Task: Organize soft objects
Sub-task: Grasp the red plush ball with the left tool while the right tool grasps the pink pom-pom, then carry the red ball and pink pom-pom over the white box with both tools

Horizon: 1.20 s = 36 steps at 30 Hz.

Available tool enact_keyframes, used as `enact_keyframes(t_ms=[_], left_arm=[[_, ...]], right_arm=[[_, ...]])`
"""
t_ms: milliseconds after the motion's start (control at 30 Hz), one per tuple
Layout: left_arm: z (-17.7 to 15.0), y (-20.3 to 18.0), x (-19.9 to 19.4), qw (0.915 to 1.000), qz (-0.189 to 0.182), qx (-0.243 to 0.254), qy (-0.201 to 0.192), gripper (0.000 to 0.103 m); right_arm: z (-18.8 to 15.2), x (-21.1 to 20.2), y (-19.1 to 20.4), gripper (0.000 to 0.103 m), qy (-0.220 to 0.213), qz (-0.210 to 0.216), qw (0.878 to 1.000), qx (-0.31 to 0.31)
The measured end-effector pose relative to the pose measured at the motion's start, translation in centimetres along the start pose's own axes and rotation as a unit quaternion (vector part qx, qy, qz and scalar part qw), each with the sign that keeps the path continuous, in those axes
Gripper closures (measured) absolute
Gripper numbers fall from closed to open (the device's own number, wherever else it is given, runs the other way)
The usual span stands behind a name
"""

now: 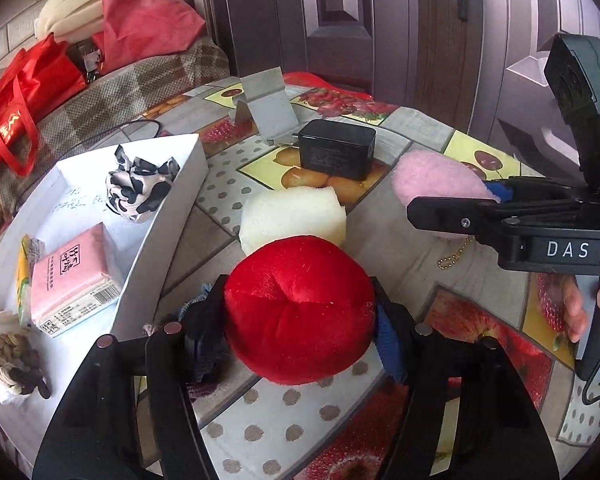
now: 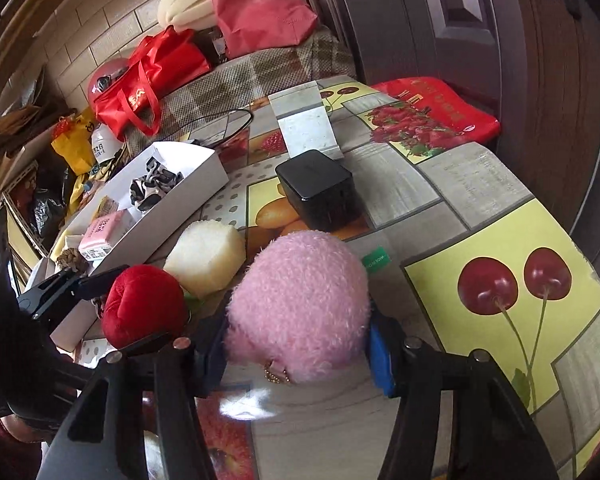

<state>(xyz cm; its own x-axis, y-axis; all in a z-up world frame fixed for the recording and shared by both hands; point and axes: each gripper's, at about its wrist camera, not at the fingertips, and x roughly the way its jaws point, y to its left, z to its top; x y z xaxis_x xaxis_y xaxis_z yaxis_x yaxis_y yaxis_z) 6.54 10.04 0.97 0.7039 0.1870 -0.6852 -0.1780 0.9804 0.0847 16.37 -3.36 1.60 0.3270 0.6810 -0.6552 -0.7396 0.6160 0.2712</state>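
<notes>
My left gripper is shut on a red plush lips toy, just above the table; it also shows in the right wrist view. My right gripper is shut on a fluffy pink plush ball with a gold chain; it shows in the left wrist view too. A cream foam block sits behind the red toy. A white box at left holds a black-and-white scrunchie, a pink tissue pack and a braided rope knot.
A black power adapter and a metal phone stand stand at the back of the fruit-patterned tablecloth. Red bags and foam rolls lie on the sofa beyond. A door is behind the table.
</notes>
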Motion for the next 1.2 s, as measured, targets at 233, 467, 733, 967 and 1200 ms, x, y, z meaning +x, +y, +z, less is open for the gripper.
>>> enact_keyframes(t_ms=[233, 467, 733, 967, 1200], left_arm=[[-0.9, 0.4, -4.7, 0.9913, 0.052, -0.015, -0.12, 0.041], [-2.8, 1.5, -8.8, 0.9696, 0.118, -0.074, -0.201, 0.041], [-4.8, 1.7, -10.7, 0.9669, 0.117, -0.086, -0.21, 0.041], [-6.4, 3.0, -12.1, 0.9664, 0.115, -0.103, -0.206, 0.04], [-8.4, 6.0, -13.7, 0.9604, 0.143, -0.126, -0.204, 0.04]], right_arm=[[-0.1, -2.3, 0.7, 0.045, -0.067, -0.016, 0.998, -0.016], [-1.9, -6.8, 3.0, 0.045, -0.195, -0.048, 0.978, -0.061], [-2.8, -7.6, 5.4, 0.045, -0.209, -0.044, 0.972, -0.096], [-3.2, -7.2, 7.2, 0.045, -0.2, -0.035, 0.973, -0.111], [-4.0, -6.1, 10.0, 0.045, -0.179, -0.016, 0.973, -0.147]])
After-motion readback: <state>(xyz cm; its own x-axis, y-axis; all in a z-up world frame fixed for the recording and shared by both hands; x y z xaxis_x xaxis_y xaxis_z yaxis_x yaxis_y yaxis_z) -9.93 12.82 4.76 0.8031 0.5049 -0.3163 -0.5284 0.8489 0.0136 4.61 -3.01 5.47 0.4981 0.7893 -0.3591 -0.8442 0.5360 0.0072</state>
